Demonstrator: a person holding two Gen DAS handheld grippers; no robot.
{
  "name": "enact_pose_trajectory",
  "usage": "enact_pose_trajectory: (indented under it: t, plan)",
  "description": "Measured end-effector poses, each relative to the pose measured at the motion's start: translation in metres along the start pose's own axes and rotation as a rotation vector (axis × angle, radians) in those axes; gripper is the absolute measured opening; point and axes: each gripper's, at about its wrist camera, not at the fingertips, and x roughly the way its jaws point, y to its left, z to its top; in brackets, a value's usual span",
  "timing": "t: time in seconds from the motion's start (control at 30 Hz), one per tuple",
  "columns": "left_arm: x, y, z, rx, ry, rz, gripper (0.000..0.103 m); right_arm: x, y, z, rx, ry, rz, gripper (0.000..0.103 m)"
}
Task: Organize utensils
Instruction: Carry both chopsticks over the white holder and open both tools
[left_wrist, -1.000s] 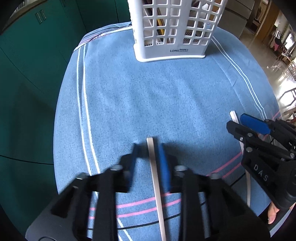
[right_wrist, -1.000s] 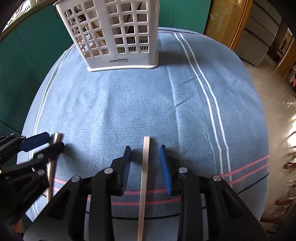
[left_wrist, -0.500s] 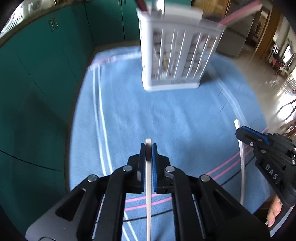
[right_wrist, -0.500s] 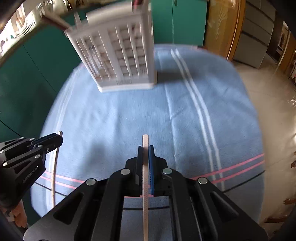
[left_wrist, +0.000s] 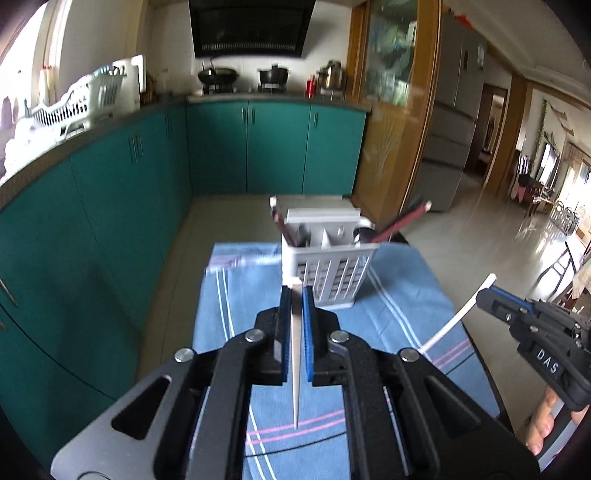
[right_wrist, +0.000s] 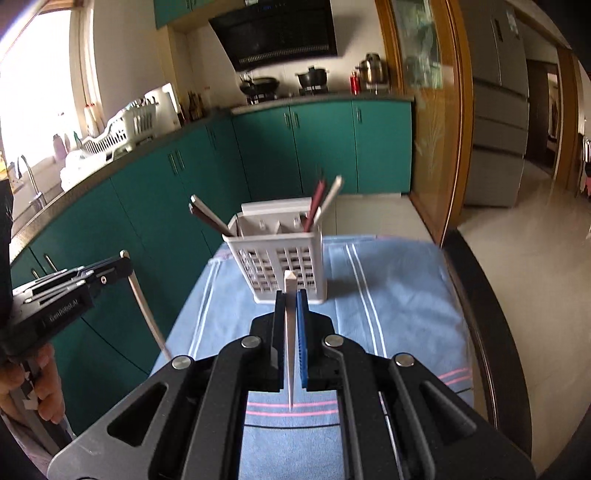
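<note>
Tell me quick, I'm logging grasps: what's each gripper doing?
Left gripper: shut on a pale chopstick.
Right gripper: shut on a second pale chopstick.

Only lettering I can make out is "DAS" on the side of my right gripper (left_wrist: 484, 295) and something like "GenRobot.AI" on my left gripper (right_wrist: 123, 260), pretty blurry though.

White utensil caddy (left_wrist: 328, 271) at the blue cloth's (left_wrist: 399, 302) far end, slanting chopsticks (right_wrist: 207, 220) jutting past its rim, bare cloth before it, both sides open.
</note>
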Motion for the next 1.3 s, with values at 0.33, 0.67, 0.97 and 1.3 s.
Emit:
enact_pose_trajectory:
  t: [0.33, 0.67, 0.97, 1.3]
  plan:
    - [0.024, 0.004, -0.007, -0.057, 0.033, 0.005, 0.006, 0.012, 0.01, 0.0, -0.025, 0.032, -0.001, 0.007]
    - [0.012, -0.009, 0.026, 0.011, -0.06, 0.038, 0.006, 0.015, 0.016, 0.036, -0.066, -0.021, 0.047, 0.007]
    - [-0.029, -0.015, 0.103, 0.052, -0.284, 0.009, 0.006, -0.008, 0.019, 0.118, -0.077, -0.199, 0.075, 0.007]
    - [0.008, -0.022, 0.166, 0.024, -0.325, 0.003, 0.006, 0.018, 0.017, 0.183, -0.086, -0.277, -0.04, 0.007]
